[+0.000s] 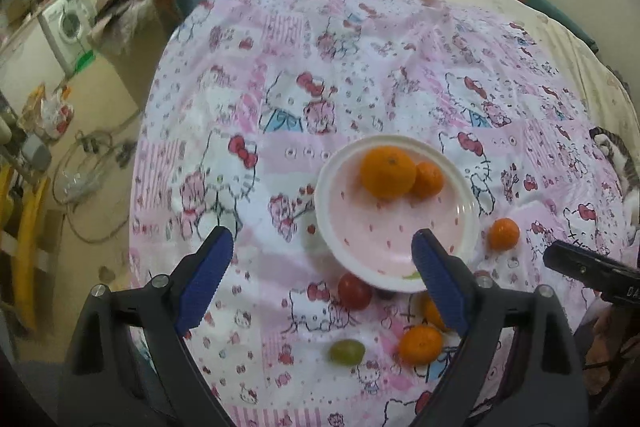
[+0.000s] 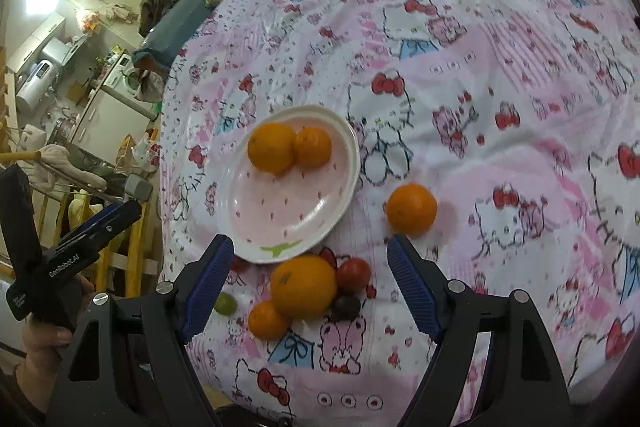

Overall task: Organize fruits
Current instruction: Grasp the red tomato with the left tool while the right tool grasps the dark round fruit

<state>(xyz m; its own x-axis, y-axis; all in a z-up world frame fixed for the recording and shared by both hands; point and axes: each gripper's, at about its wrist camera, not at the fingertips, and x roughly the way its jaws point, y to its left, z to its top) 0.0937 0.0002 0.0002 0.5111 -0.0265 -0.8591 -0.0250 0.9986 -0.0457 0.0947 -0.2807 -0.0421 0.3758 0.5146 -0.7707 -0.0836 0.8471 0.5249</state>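
A pink plate (image 1: 384, 239) (image 2: 280, 211) with a white rim lies on the patterned bedspread and holds a large orange (image 1: 387, 171) (image 2: 271, 147) and a smaller one (image 1: 428, 179) (image 2: 313, 147). Loose on the cloth lie a lone orange (image 1: 503, 234) (image 2: 411, 209), a red tomato (image 1: 354, 291) (image 2: 353, 274), a green grape (image 1: 347, 351) (image 2: 225, 303), a dark grape (image 2: 346, 307), a big orange (image 2: 303, 286) and a small orange (image 1: 420, 343) (image 2: 267, 319). My left gripper (image 1: 323, 239) hovers open above the plate's near rim. My right gripper (image 2: 310, 247) is open over the fruit cluster, holding nothing.
The Hello Kitty bedspread (image 1: 320, 87) covers a bed; its left edge drops to a cluttered floor with cables (image 1: 88, 187) and a washing machine (image 1: 68, 23). A cat (image 1: 620, 163) lies at the right edge. A hand (image 2: 40, 343) holds the other gripper at lower left.
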